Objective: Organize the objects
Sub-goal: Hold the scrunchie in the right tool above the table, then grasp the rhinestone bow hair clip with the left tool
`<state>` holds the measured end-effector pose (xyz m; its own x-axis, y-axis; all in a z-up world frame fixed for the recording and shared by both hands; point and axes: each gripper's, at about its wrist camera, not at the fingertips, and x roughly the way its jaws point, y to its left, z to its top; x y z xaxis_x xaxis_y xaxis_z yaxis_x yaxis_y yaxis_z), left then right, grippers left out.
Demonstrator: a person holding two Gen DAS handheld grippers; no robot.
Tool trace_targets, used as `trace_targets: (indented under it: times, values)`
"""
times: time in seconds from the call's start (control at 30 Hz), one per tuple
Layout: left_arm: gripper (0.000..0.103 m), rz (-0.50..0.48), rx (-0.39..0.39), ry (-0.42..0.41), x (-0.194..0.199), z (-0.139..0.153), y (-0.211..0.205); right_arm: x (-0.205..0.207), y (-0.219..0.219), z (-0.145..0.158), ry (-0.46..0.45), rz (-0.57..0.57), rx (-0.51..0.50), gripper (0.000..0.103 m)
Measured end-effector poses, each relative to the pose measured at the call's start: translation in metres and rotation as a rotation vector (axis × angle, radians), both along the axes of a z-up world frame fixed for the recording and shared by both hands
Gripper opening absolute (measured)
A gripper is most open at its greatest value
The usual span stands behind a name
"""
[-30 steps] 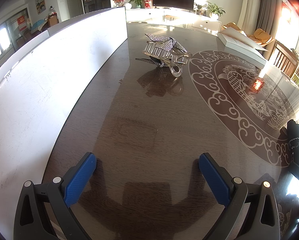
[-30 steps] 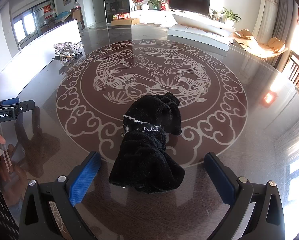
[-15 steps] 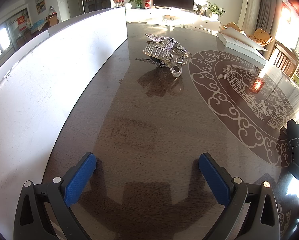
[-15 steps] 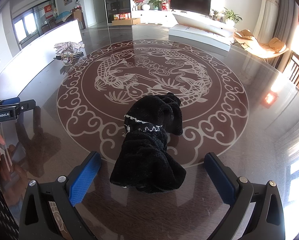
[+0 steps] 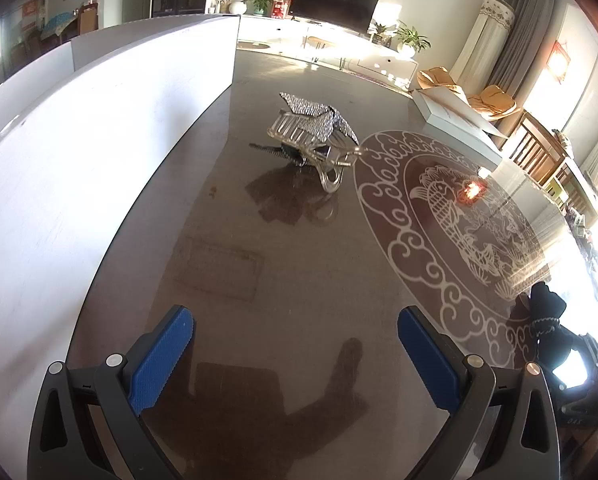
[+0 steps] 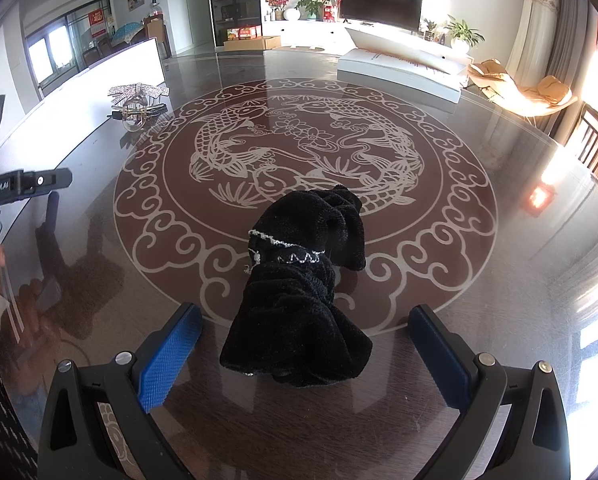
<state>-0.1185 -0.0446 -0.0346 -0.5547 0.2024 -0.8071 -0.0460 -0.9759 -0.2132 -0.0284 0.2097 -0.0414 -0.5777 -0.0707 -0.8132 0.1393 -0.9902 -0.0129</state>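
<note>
A clear hair claw clip with a sparkly silver bow (image 5: pixel 313 136) lies on the dark glass table ahead of my left gripper (image 5: pixel 295 344), which is open and empty well short of it. The clip also shows at the far left in the right wrist view (image 6: pixel 137 106). A black velvet scrunchie with a thin silver chain (image 6: pixel 299 300) lies right in front of my right gripper (image 6: pixel 305 340), which is open, its blue pads on either side of the near end of it. The scrunchie shows at the right edge of the left wrist view (image 5: pixel 549 320).
A long white board (image 5: pixel 99 152) stands along the table's left side. A flat white box (image 6: pixel 399 68) lies at the far edge. The table (image 6: pixel 499 280) bears a round fish pattern in the middle. Chairs stand on the right.
The left gripper has tilted and shifted slightly, so the clip sits a little more to the right in its view. The right gripper has crept a touch nearer the scrunchie.
</note>
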Motion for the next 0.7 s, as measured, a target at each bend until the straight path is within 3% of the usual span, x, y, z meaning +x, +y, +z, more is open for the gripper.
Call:
trace_targets:
  times: [0.13,0.3,0.4,0.43,0.5,0.6,0.7]
  values:
    - [0.103,-0.046,0.035,0.020,-0.048,0.002,0.006,0.000,0.000,0.000,0.000,0.000,0.000,0.103]
    - [0.103,-0.080,-0.054,0.036,-0.108,0.002,0.020,0.000,0.000,0.000,0.000,0.000,0.000,0.103]
    - [0.103,-0.096,-0.046,0.010,-0.140,-0.003,0.025,0.000,0.000,0.000,0.000,0.000,0.000,0.103]
    - [0.099,-0.119,-0.027,0.015,-0.146,-0.003,0.027,0.000,0.000,0.000,0.000,0.000,0.000,0.103]
    - [0.074,-0.161,0.002,0.052,-0.147,-0.001,0.031,0.000,0.000,0.000,0.000,0.000,0.000,0.103]
    - [0.074,-0.132,-0.018,0.078,-0.140,0.003,0.032,0.000,0.000,0.000,0.000,0.000,-0.001,0.103]
    - [0.074,-0.095,0.012,0.090,-0.113,0.009,0.024,0.000,0.003,0.002,0.004,0.004,-0.030,0.103]
